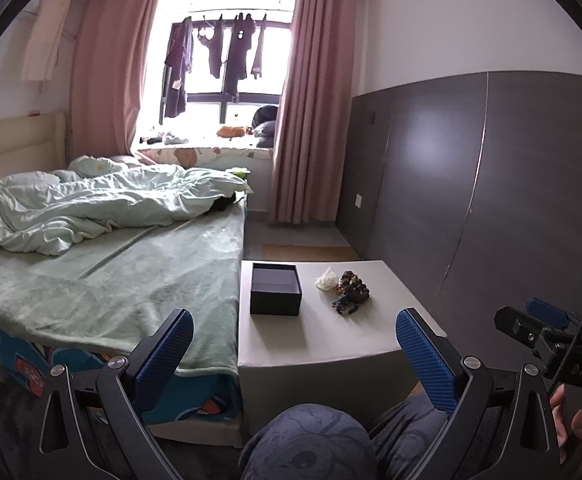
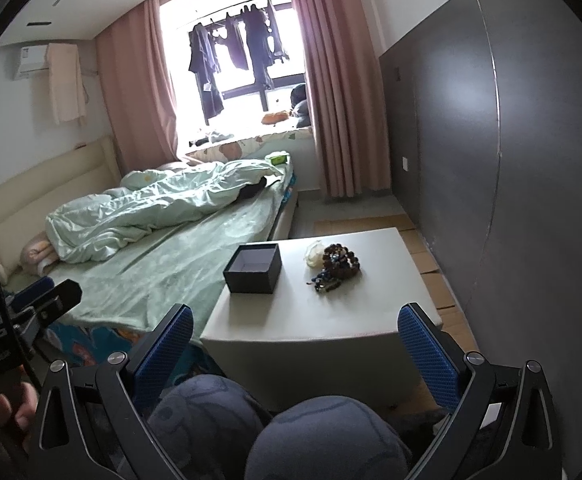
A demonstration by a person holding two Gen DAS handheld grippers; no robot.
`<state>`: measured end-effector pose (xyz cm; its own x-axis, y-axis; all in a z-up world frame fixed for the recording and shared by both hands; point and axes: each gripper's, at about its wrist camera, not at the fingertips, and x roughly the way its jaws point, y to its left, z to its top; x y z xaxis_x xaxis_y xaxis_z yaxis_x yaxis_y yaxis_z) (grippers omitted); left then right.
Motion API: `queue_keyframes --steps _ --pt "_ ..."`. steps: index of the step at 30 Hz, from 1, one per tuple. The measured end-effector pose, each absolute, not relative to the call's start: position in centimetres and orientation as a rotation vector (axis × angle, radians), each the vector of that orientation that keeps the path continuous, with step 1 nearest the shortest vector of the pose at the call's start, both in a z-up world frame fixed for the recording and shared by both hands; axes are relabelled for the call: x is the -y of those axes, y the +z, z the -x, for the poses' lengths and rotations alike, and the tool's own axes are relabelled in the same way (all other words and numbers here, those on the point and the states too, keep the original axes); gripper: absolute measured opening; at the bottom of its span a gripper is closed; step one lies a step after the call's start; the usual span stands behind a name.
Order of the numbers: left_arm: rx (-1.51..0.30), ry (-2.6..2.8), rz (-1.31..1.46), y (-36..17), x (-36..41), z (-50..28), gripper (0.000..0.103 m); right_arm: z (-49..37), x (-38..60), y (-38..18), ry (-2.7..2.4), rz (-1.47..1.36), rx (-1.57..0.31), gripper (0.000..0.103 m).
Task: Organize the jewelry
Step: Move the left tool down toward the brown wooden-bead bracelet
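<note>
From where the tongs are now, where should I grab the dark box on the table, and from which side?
Grip the dark box by one thin wall, likely the right one facing the beads. Come from above, one finger inside and one outside: it stands upright, lidless and apparently empty, so the rim is exposed. The right tongs, open, sit nearer that side.

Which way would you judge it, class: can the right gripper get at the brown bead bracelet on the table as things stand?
Probably yes. The right gripper is open and empty, short of the table. The brown bead bracelet lies uncovered ahead, beside the open box, with bare tabletop between.
</note>
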<state>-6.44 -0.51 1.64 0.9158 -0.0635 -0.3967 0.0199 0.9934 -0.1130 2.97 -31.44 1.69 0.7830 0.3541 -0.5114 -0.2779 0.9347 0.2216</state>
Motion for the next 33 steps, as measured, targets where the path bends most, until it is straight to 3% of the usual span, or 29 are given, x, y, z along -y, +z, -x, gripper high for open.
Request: queue_keyframes --steps 16,27,33 --pt "-0.452 -0.045 0.098 0.8 0.9 2.4 0.101 -4.6 32.0 1.4 0.297 -0.141 -0.533 0.102" --pt "-0.526 -0.116 0.062 -0.8 3.5 -3.8 0.101 -10.2 33.7 -0.9 0.268 -0.170 -0.606 0.102" --pt "-0.594 -0.173 0.025 -2.4 5.3 -8.7 0.087 -14.1 35.5 -2.7 0.271 -0.214 -0.650 0.102"
